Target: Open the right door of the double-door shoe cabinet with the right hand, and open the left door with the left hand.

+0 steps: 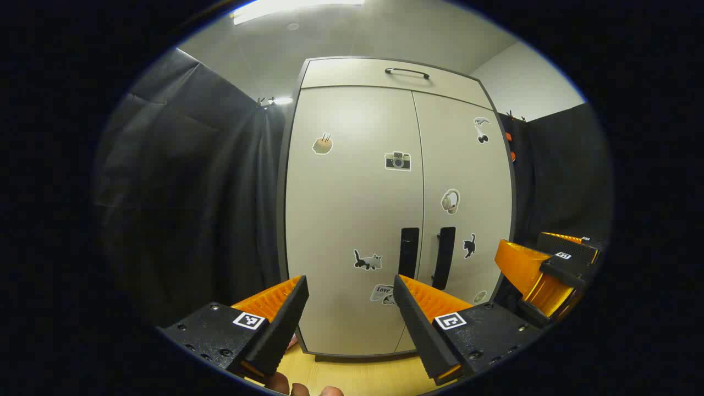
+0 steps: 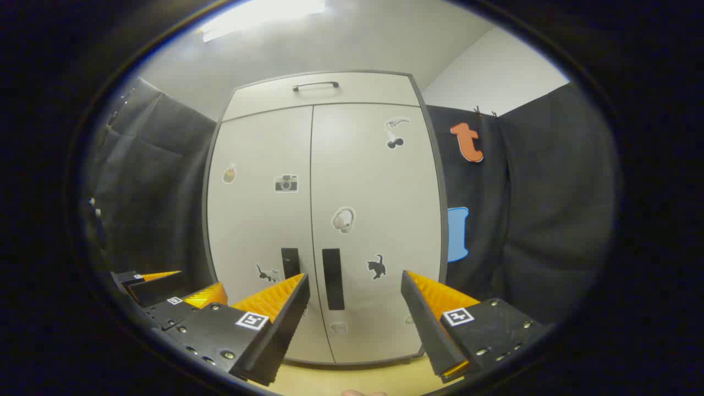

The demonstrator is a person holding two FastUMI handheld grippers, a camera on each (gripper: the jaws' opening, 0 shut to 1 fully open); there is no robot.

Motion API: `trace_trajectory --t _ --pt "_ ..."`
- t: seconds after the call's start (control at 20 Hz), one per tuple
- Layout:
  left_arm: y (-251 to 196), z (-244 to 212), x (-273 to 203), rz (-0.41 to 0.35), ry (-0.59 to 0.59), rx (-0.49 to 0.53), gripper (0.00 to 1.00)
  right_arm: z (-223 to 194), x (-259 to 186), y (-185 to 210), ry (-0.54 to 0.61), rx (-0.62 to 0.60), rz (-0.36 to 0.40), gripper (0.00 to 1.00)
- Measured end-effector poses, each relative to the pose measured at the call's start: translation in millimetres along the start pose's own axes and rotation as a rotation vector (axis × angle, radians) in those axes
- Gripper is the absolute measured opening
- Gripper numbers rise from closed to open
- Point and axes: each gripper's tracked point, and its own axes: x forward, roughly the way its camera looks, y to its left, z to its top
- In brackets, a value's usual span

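Fingertips (image 1: 300,389) of the person's hand peek in at the bottom edge of the left gripper view, just below the left tongs (image 1: 350,289), whose two fingers stand wide apart with nothing between them. Beyond them rises the shoe cabinet (image 1: 352,220), pale and upright on a light wooden floor (image 1: 357,377), with both doors shut. The left door (image 1: 341,209) and the right door (image 1: 467,165) meet at a thin seam in the middle, and a dark upright handle sits on each side of that seam low down: the left handle (image 1: 408,252) and the right handle (image 1: 443,257). Above the doors is a top panel with a dark bar handle (image 1: 407,72). Small stickers dot the doors, among them a camera sticker (image 1: 397,160) and a black cat sticker (image 1: 469,246). Off to the right in this view the other tool shows, near the cabinet's lower right side but apart from it.

In the right gripper view the right tongs (image 2: 355,286) are likewise spread open and empty, held short of the cabinet and touching nothing. Between their fingers the right handle (image 2: 332,278) shows, with the left handle (image 2: 290,263) just beside it. Dark cloth (image 2: 550,209) hangs on both sides of the cabinet.
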Motion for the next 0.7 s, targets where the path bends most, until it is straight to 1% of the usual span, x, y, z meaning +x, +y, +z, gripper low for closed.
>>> trace_trajectory --t 0.05,0.1,0.15,0.2,0.25,0.3,0.35,0.4,0.7 --pt "-1.5 2.0 -0.2 -0.002 -0.005 -0.005 0.96 1.1 1.8 -0.6 -0.003 0.004 -0.003 0.95" --pt "-2.6 2.8 -0.4 -0.004 -0.009 -0.009 0.96 2.4 3.1 -1.9 -0.007 0.007 -0.009 0.99" --pt "-3.4 3.3 -0.6 -0.005 -0.011 -0.008 0.96 1.3 3.6 -2.7 -0.006 0.008 -0.011 0.99" --pt "-3.4 2.8 -0.1 -0.004 -0.01 -0.004 0.96 1.1 3.8 -2.5 -0.004 0.008 -0.01 0.95" --pt "-2.8 3.8 -0.6 0.0 -0.01 0.0 0.96 1.4 3.9 -1.6 -0.004 0.01 -0.008 0.95" --pt "-2.5 5.0 -1.0 0.0 -0.013 -0.001 0.99 2.2 4.0 -0.9 -0.006 0.014 -0.005 0.99" --pt "-1.9 6.4 -1.3 0.001 -0.015 -0.004 0.96 2.9 4.4 0.7 -0.007 0.018 -0.003 0.99" --pt "-0.7 6.7 -1.1 0.004 -0.017 -0.009 0.96 3.3 4.6 2.4 -0.008 0.021 0.001 0.95" --pt "13.6 4.7 -2.8 0.038 -0.012 -0.016 0.96 -2.6 7.5 9.5 0.003 0.021 0.019 0.95"
